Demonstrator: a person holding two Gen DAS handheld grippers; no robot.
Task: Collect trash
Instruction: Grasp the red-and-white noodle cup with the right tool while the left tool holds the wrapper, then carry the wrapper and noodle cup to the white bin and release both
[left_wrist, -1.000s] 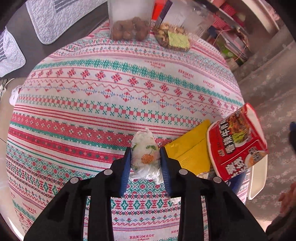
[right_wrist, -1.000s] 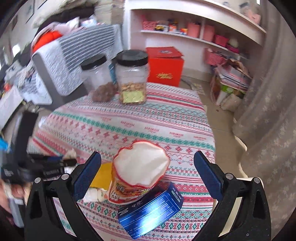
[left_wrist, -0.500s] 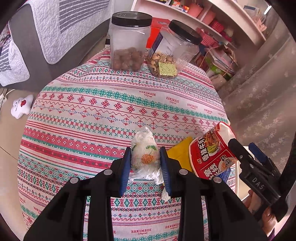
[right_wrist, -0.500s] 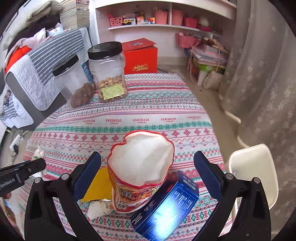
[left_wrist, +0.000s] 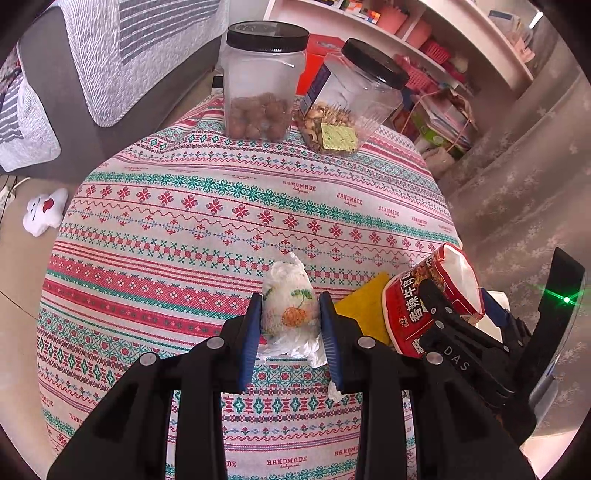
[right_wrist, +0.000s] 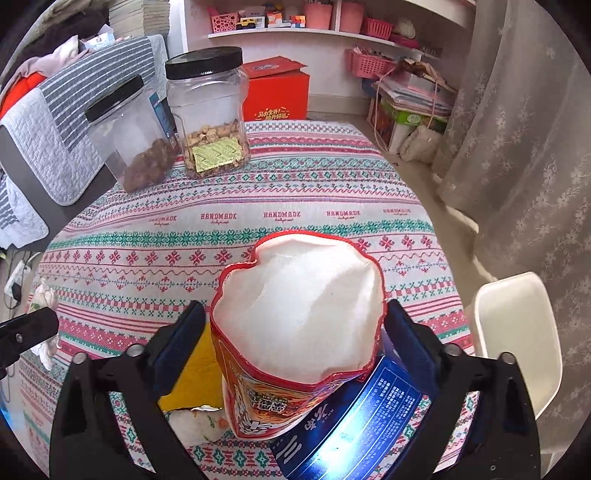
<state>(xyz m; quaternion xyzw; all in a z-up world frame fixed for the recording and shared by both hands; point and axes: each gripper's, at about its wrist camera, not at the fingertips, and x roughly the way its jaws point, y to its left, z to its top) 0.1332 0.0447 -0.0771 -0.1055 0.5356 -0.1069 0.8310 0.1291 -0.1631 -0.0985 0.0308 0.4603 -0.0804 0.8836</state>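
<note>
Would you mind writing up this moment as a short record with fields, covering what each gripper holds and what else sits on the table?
left gripper: shut on crumpled wrapper
right gripper: closed around red noodle cup, pads at its sides
noodle cup: squashed, leaning on blue box
yellow packet: flat, beside the cup
jars: nut jar and snack jar, lids on, far edge
surface: patterned tablecloth
</note>
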